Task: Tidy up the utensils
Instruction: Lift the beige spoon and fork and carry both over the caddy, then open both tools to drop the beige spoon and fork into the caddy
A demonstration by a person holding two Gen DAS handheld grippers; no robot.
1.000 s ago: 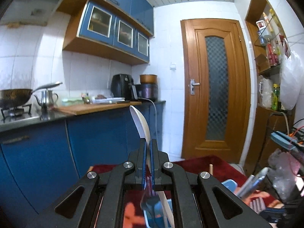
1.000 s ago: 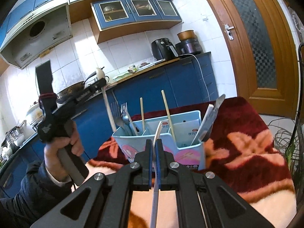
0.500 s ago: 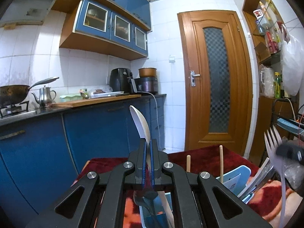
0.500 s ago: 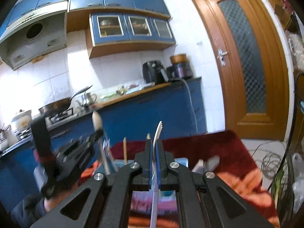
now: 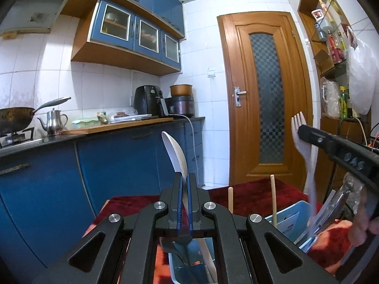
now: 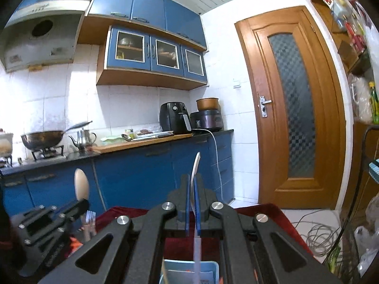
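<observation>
A: Spoon (image 5: 174, 154)? Where's it sitting?
B: Left gripper (image 5: 184, 184) is pinching it, jaws nearly closed on the neck, bowl sticking up, handle hanging down over the blue caddy (image 5: 292, 215).
A: Fork (image 5: 302, 139)?
B: Right gripper (image 6: 192, 188) is clamping it the same way, tines up, above the caddy too.
A: Handling?
B: Both are looking like thin white plastic, so probably light, a bit bendy and slick. Gripping near the neck is seeming safest against swivelling.
A: Surroundings?
B: Red cloth (image 5: 251, 193) underneath, chopsticks (image 5: 273, 197) standing in the caddy.
</observation>
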